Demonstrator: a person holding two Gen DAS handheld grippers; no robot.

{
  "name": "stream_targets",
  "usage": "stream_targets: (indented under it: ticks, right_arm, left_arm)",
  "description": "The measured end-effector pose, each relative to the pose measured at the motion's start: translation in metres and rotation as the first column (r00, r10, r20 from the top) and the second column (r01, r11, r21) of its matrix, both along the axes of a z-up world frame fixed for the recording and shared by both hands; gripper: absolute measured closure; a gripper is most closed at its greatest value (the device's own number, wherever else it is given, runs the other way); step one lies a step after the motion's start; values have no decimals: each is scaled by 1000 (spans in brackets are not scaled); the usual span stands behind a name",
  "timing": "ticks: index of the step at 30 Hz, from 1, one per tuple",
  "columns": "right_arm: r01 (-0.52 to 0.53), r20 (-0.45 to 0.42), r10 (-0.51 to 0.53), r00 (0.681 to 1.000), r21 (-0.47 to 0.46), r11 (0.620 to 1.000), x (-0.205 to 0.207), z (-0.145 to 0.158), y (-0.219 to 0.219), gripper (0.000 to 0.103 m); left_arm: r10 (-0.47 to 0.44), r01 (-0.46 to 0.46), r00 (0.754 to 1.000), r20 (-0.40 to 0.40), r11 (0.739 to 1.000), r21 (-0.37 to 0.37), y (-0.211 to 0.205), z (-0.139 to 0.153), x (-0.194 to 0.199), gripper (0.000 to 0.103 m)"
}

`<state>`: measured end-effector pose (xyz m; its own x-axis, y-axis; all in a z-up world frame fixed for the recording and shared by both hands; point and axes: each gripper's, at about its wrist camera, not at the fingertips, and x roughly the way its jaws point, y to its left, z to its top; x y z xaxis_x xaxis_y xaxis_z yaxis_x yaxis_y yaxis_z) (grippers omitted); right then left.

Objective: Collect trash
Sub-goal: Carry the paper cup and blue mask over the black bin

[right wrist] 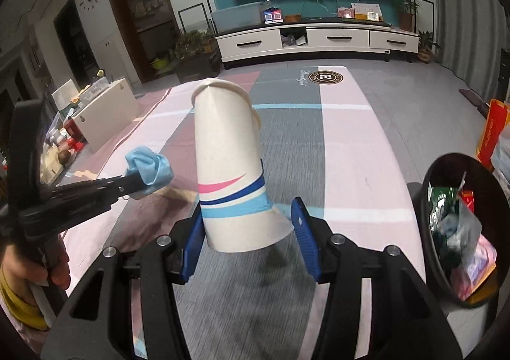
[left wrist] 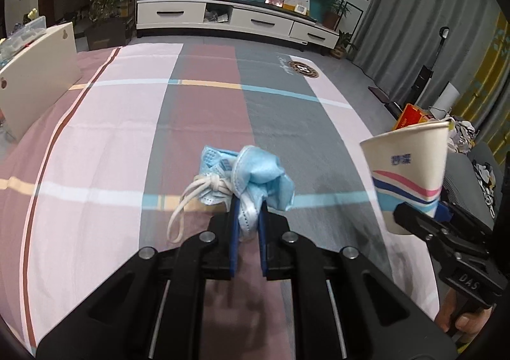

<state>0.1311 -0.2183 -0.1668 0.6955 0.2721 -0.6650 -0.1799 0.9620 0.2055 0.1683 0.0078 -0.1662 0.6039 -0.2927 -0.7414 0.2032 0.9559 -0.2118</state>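
Left wrist view: your left gripper (left wrist: pixel 248 226) has its blue pads closed tight on a crumpled blue face mask (left wrist: pixel 251 175), lifted clear of the striped cloth (left wrist: pixel 127 124) on the table. Treat the mask as very light, soft and limp; it offers no stiff edge. Note the white ear loops (left wrist: pixel 188 204) hanging loose at the left, which could snag. Grip the bunched middle, as you do now. To the right, the right gripper (left wrist: pixel 424 216) carries a paper cup (left wrist: pixel 411 169) with its mouth tilted upward. Whether anything is in the cup cannot be told from here.

Right wrist view: your right gripper (right wrist: pixel 251 226) stands about half open, with the paper cup (right wrist: pixel 229 169) between its pads near the base. The left pad touches the cup wall; contact at the right pad is unclear. Expect a light, thin-walled cup that creases under pressure; its rim already looks pinched. Hold low, near the stiffer base, and squeeze gently. At lower right, a black trash bin (right wrist: pixel 427 188) stands beside the table, well filled with wrappers and plastic (right wrist: pixel 462 232). The face mask (right wrist: pixel 149 169) in the left gripper (right wrist: pixel 140 183) shows at the left.
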Motion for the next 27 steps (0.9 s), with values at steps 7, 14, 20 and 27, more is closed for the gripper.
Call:
stream_targets:
  ticks: [7,14,20,27]
  right_arm:
    - [-4,11,3,1000,21,1000,-21,3,5,50]
    - [-12,27,11,1000,41,999,-24,7,3,50]
    - [-5,29,3,1000,50,999,-25,7,-4,50]
    - [2,24,-2,1000,35,999,-28,6,-7,50]
  left_arm:
    - [-2,1,1000,26,999,33,-5,2,-32,91]
    - [-34,31,998,51,997,67,-16,3,-43,91]
    - [-53,45,996,72,994,104,-26,4,-44,91]
    - [-78,69,995,69,990,123,-37,1,-46,90]
